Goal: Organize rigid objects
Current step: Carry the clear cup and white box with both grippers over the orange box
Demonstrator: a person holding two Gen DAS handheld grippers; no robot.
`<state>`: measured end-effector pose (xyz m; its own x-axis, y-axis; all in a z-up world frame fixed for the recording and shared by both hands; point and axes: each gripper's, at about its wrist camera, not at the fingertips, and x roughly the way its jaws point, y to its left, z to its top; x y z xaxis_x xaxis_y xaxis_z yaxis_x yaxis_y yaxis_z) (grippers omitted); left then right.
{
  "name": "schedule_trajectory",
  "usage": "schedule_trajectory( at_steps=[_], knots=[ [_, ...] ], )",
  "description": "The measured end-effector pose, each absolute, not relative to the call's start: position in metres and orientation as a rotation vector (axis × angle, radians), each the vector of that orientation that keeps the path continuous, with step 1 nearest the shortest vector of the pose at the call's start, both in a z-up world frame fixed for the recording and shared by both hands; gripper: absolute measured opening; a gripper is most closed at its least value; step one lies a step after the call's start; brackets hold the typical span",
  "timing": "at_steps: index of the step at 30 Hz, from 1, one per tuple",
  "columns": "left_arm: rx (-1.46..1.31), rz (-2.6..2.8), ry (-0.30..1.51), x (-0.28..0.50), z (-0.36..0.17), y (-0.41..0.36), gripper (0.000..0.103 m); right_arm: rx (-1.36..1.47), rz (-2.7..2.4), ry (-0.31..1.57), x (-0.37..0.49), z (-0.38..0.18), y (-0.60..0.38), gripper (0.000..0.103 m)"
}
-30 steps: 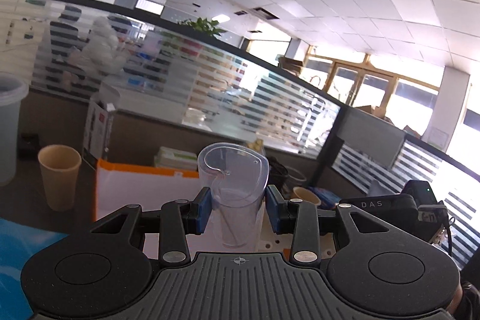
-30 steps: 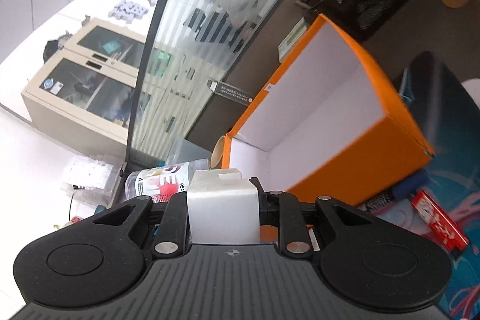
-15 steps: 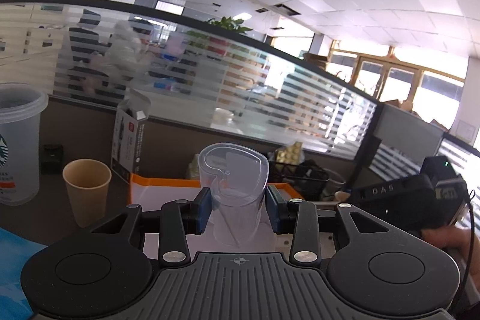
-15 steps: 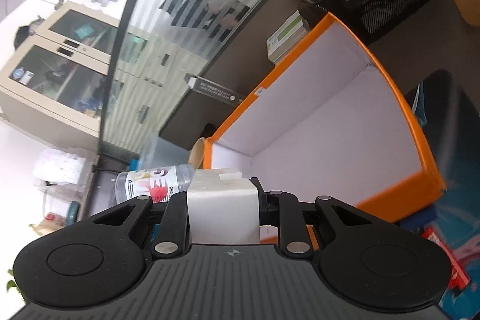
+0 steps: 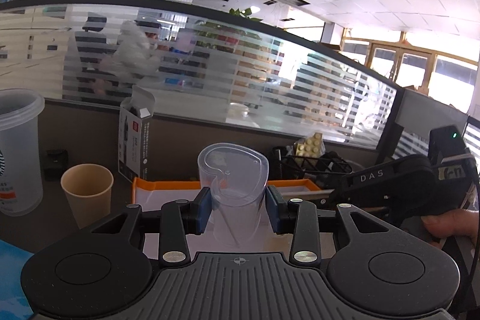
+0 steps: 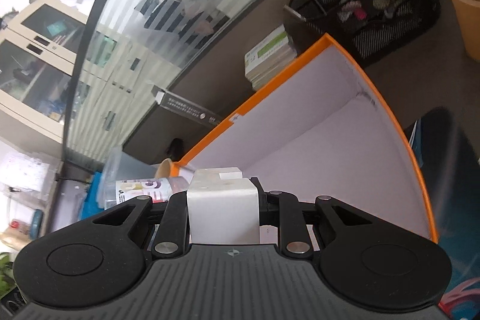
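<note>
My left gripper [image 5: 238, 207] is shut on a clear plastic cup [image 5: 234, 191], held upright between its blue pads above the near part of the orange-rimmed white box [image 5: 168, 186]. In the right wrist view my right gripper [image 6: 223, 207] is shut on a white rectangular block [image 6: 222, 209] that hides its pads. It hovers over the near left corner of the same orange box [image 6: 330, 146], whose white inside shows nothing in it. The right gripper's black body [image 5: 399, 188] and a hand show at the right of the left wrist view.
A paper cup [image 5: 87, 191] and a tall clear plastic cup [image 5: 19, 152] stand left of the box, a dark carton [image 5: 135, 140] behind it. A black mesh organiser [image 6: 366, 2] with a cream brick, a stack of books [image 6: 270, 59] and another paper cup [image 6: 465, 5] lie beyond. A bottle [image 6: 141, 189] lies left.
Both grippers have swung toward the orange box with their loads still held. In the right wrist view the box's inside now fills more of the frame. The left view has tilted down.
</note>
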<state>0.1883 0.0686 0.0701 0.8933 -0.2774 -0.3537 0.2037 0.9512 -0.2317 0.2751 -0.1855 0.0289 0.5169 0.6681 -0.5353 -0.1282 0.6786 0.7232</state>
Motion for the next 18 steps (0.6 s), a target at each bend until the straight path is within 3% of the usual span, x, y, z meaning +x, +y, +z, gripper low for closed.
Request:
schedule_trajectory(
  at_steps=[18],
  knots=[
    [-0.125, -0.202, 0.414, 0.196, 0.057, 0.060, 0.036, 0.219, 0.431, 0.706, 0.251, 0.059, -0.135, 0.019]
  ],
)
